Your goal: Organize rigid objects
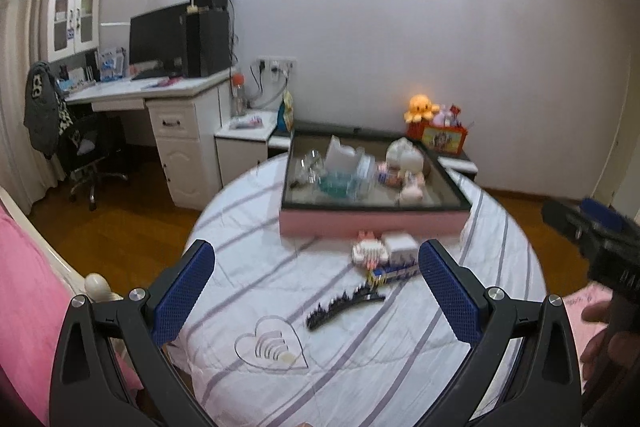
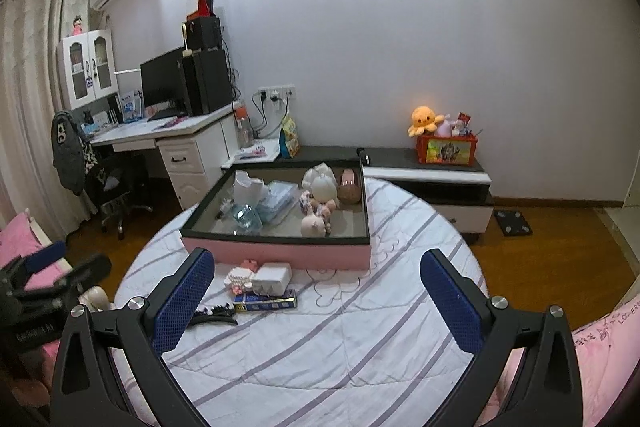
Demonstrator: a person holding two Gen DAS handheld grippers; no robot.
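Pink tray (image 2: 276,254) with figurines (image 2: 318,215), tissue pack (image 2: 276,203), glass jar (image 2: 246,219).

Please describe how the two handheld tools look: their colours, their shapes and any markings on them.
Both tools look alike. The left tool and the right tool each have a matte black frame with triangular cut-outs, silver round screws at the joints, and two flat fingers covered with dark blue textured pads. The right view shows the left tool's black body with small pale lettering, too blurred to read.
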